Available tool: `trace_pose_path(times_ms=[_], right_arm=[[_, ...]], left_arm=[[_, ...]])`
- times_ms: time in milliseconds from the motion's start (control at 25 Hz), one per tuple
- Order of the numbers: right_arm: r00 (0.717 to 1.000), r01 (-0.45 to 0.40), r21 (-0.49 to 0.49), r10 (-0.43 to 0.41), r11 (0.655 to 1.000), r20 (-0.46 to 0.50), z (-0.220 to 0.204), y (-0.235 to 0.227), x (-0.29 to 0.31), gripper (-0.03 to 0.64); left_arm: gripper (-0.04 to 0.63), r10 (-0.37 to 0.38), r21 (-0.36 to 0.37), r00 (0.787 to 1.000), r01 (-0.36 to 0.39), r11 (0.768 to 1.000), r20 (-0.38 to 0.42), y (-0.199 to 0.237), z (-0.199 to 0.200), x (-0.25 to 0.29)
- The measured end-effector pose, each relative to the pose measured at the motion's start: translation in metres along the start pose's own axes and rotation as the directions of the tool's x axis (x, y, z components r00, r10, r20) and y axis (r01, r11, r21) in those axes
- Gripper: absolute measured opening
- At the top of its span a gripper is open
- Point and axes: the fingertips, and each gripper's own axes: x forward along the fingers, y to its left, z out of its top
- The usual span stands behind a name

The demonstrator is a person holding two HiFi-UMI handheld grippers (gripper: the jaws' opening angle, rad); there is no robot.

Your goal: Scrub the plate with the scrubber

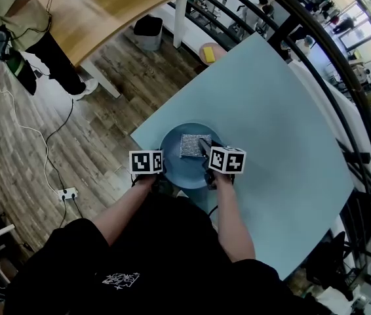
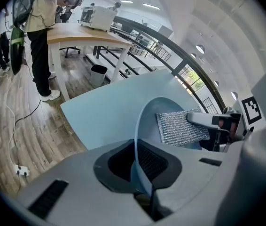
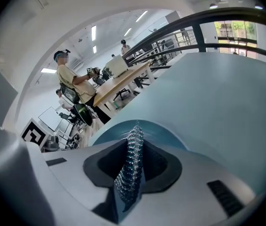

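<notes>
A round blue plate (image 1: 177, 170) lies near the front corner of the light blue table (image 1: 284, 130). On the plate's far half rests a silver mesh scrubber (image 1: 194, 146). My left gripper (image 1: 162, 174) is shut on the plate's near left rim; in the left gripper view that rim (image 2: 139, 126) runs edge-on between the jaws of the left gripper (image 2: 140, 175). My right gripper (image 1: 204, 151) is shut on the scrubber's right edge. In the right gripper view the scrubber (image 3: 130, 164) stands edge-on between its jaws over the plate (image 3: 163, 132). The scrubber (image 2: 180, 128) lies flat on the plate.
A wooden table (image 1: 107, 12) stands at the back left, with a person (image 1: 21, 18) beside it and a grey bin (image 1: 147, 31) beneath. Cables and a power strip (image 1: 66, 193) lie on the wood floor. A dark railing (image 1: 316, 51) curves behind the blue table.
</notes>
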Motion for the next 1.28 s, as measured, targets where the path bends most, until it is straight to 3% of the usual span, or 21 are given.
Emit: trace_pose_path(times_ms=[600,1120,1280], right_arm=[[0.988,0.15,0.008,-0.15,0.989,0.027,0.008,-0.059,-0.051,0.087],[0.983,0.175,-0.093,-0.179,0.98,-0.043,-0.009,-0.067,-0.071,0.086],[0.985,0.164,-0.076,-0.168,0.984,-0.042,-0.019,-0.066,-0.084,0.085]], left_arm=[[0.021,0.012,-0.007,1.0,-0.012,1.0,0.0,-0.001,-0.001,0.0],[0.023,0.024,-0.013,1.0,-0.024,1.0,0.005,0.004,0.0,0.004],[0.021,0.02,-0.011,1.0,-0.02,1.0,0.005,0.002,-0.002,0.0]])
